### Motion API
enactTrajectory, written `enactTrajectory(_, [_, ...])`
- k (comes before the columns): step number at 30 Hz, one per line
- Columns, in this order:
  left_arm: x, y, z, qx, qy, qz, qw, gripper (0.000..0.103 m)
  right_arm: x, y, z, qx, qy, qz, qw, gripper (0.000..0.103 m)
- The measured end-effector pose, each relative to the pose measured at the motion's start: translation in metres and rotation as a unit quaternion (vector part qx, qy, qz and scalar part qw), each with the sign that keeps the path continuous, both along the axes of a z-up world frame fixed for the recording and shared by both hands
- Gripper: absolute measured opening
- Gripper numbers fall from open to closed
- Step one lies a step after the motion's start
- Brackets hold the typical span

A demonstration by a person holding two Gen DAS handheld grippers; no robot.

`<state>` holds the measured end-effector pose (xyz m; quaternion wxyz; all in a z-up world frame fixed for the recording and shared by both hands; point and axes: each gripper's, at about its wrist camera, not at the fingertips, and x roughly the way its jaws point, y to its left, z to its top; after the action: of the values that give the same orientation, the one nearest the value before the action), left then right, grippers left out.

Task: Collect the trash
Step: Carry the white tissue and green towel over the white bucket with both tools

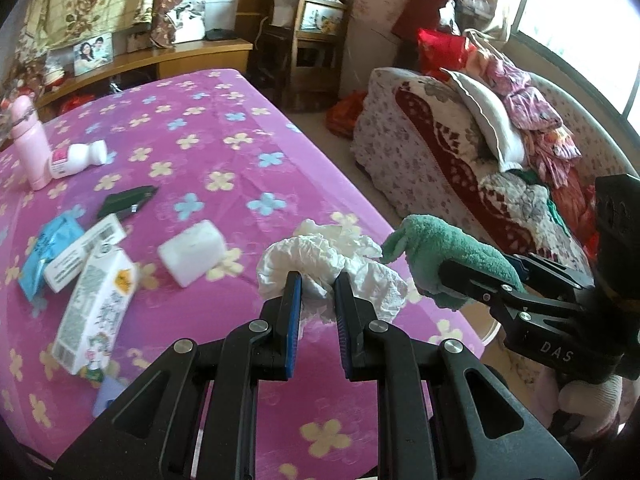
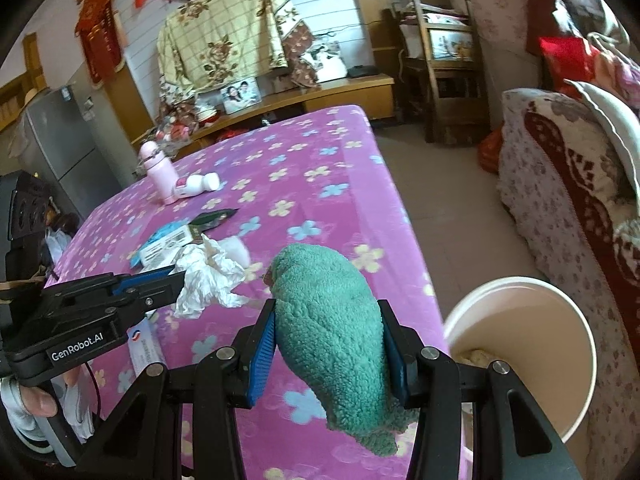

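Observation:
My left gripper is shut on a crumpled white tissue and holds it over the near right part of the pink flowered table. The tissue also shows in the right wrist view, with the left gripper on it. My right gripper is shut on a green fluffy cloth, beside the tissue; the cloth shows in the left wrist view. A white round bin stands on the floor just right of the table's edge.
On the table lie a milk carton, a white box, a blue packet, a white block, a dark wrapper, a white bottle and a pink flask. A cluttered sofa stands right.

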<state>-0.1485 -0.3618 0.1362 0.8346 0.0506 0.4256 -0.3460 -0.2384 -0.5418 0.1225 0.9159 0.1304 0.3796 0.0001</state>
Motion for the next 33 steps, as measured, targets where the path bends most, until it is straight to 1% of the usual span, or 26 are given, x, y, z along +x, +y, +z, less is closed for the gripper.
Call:
enactTrajectory(10, [-0.011,-0.055,-0.011,0.013,0.009,-0.038,0.9991,0.014,-0.021,-0.049,-0.011,0.004,0.010,-0.042,0.999,0.046])
enactTrajectory(16, [-0.018,-0.086,-0.018,0.021,0.014,-0.058,0.9980,0.014,-0.031,-0.074,-0.017,-0.002,0.017,-0.067,0.998,0.046])
enactTrajectory(23, [-0.025,-0.114,-0.023,0.024,0.020,-0.076,0.9966,0.014,-0.044,-0.104,-0.026,0.002,0.025,-0.095,0.995,0.046])
enactTrajectory(33, [-0.033,-0.141,-0.029,0.033,0.019,-0.093,0.9949,0.014,-0.058,-0.127,-0.034,0.002,0.035,-0.124,0.992,0.046])
